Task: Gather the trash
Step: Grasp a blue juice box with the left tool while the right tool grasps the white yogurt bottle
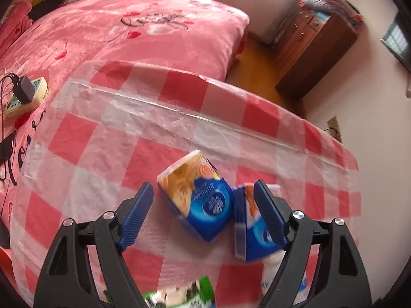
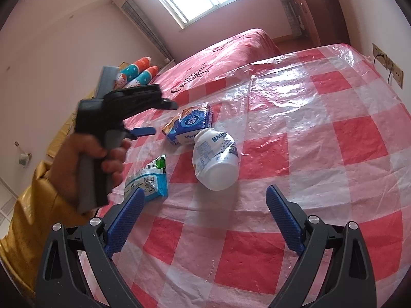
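Covering the table (image 2: 321, 133) is a red-and-white checked plastic cloth (image 1: 108, 138), and everything else is placed from it. Beyond its far edge lies a bed (image 1: 123, 36) under a pink blanket; past the bed's corner stands a brown cabinet (image 1: 316, 51).

On the cloth, near the edge closest to the bed, the trash sits in a loose cluster. The white bottle (image 2: 215, 161) lies on its side with a crumpled label. Just beyond it rest the blue-and-orange tissue packs (image 2: 190, 125) — the left wrist view shows two (image 1: 197, 200), side by side and almost touching. Toward the near edge of the cloth lies a green-and-white wrapper (image 2: 151, 177), flat, close to the bottle but apart from it.

The left gripper (image 1: 203, 197) hangs over the tissue packs, pointing steeply down, held by a hand (image 2: 87, 159) in a yellow sleeve (image 2: 28, 218). Its jaws stand wide apart; one pack lies below the gap between them, the other shows partly behind the right finger, and I cannot tell whether that finger touches it.

The right gripper (image 2: 205, 213) hovers above bare cloth on the near side of the bottle — jaws spread, nothing between them.
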Available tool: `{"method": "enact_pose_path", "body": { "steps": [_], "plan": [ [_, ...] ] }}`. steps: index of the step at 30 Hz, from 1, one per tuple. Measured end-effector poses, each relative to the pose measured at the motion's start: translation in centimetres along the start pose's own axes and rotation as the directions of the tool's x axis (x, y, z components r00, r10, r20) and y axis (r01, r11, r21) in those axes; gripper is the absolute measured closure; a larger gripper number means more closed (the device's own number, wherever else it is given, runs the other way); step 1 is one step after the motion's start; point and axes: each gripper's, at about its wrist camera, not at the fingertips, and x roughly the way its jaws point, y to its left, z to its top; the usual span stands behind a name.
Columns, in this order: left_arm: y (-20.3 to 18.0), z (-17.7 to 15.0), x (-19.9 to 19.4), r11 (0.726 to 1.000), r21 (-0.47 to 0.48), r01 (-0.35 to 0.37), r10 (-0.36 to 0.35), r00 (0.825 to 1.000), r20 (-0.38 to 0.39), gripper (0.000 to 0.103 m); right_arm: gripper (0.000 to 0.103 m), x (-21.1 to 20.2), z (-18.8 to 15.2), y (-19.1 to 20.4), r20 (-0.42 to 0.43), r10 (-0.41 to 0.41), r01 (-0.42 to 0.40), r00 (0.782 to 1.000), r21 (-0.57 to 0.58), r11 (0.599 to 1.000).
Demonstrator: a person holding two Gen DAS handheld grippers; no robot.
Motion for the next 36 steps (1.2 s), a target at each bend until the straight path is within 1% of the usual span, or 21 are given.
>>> {"method": "enact_pose_path", "body": {
  "steps": [2,4,5,8,11,13,14,16,17,20,22,24,25,26,29,32,34,36],
  "plan": [
    [0.0,0.4,0.9,0.999,-0.005,-0.032,0.032,0.999,-0.015,0.022,0.009,0.0,0.0,-0.2,-0.004,0.008,-0.008,1.000,0.008,1.000],
    [0.1,0.5,1.3,0.999,-0.020,-0.035,0.034,0.999,-0.017,0.022,0.009,0.0,0.0,-0.3,-0.005,0.011,-0.011,1.000,0.013,1.000],
    [0.1,0.6,1.5,0.999,-0.028,-0.038,0.038,0.999,-0.017,0.024,0.009,0.0,0.0,-0.4,-0.006,0.011,-0.011,1.000,0.014,1.000],
    [0.2,0.4,1.6,0.998,-0.043,-0.041,0.041,0.999,-0.007,0.037,0.009,0.1,0.0,-0.6,-0.012,0.009,-0.009,1.000,0.018,1.000],
    [0.2,0.4,1.9,0.995,-0.029,-0.097,0.097,0.995,0.004,0.060,0.009,0.1,0.0,-0.6,-0.014,0.008,-0.007,1.000,0.022,1.000],
    [0.2,0.1,1.8,0.996,-0.012,-0.085,0.085,0.996,0.017,0.064,0.009,0.0,0.0,-0.7,-0.012,0.005,-0.005,1.000,0.022,1.000],
    [0.3,-0.1,1.7,0.998,-0.007,-0.070,0.070,0.997,0.020,0.068,0.009,0.0,0.0,-0.8,-0.011,0.003,-0.003,1.000,0.023,1.000],
    [0.3,-0.6,1.5,0.999,0.006,-0.035,0.035,0.999,0.016,0.072,0.009,0.0,0.0,-0.9,-0.012,-0.003,0.003,1.000,0.027,1.000],
    [0.0,-1.1,1.4,0.999,0.031,-0.021,0.021,1.000,0.015,0.075,0.009,-0.1,-0.1,-1.0,-0.012,-0.007,0.007,1.000,0.029,1.000],
    [-0.9,-2.0,1.1,0.996,0.090,-0.001,0.000,1.000,0.007,0.078,0.009,-0.2,-0.1,-1.0,-0.013,-0.016,0.016,1.000,0.026,1.000],
    [-1.4,-2.7,0.8,0.993,0.115,0.028,-0.027,1.000,-0.010,0.080,0.009,-0.2,-0.1,-1.0,-0.016,-0.027,0.027,1.000,0.022,0.999],
    [-1.8,-3.4,0.5,0.989,0.136,0.057,-0.054,0.998,-0.023,0.088,0.009,0.1,-0.1,-0.9,-0.027,-0.042,0.043,0.999,0.017,0.999],
    [-1.8,-3.6,0.3,0.988,0.137,0.067,-0.064,0.998,-0.025,0.090,0.009,0.3,-0.2,-0.8,-0.033,-0.051,0.051,0.998,0.015,0.999],
    [-1.7,-3.9,0.2,0.988,0.133,0.082,-0.079,0.996,-0.030,0.094,0.009,0.4,-0.3,-0.8,-0.038,-0.056,0.057,0.998,0.013,0.998],
    [-1.2,-4.7,0.0,0.986,0.114,0.117,-0.112,0.992,-0.051,0.094,0.009,0.7,-0.3,-0.4,-0.068,-0.080,0.081,0.995,0.016,0.997],
    [-0.7,-5.3,-0.3,0.987,0.092,0.135,-0.130,0.990,-0.061,0.089,0.009,0.6,0.0,0.1,-0.070,-0.087,0.088,0.994,0.003,0.996],
    [-0.7,-5.4,-0.7,0.985,0.094,0.143,-0.138,0.989,-0.060,0.079,0.009,0.9,0.3,0.8,-0.071,-0.119,0.117,0.990,-0.033,0.993],
    [-1.3,-5.8,-1.3,0.983,0.122,0.136,-0.132,0.990,-0.045,0.054,0.009,1.6,0.6,1.4,-0.084,-0.162,0.155,0.983,-0.081,0.985]
  ]
}}
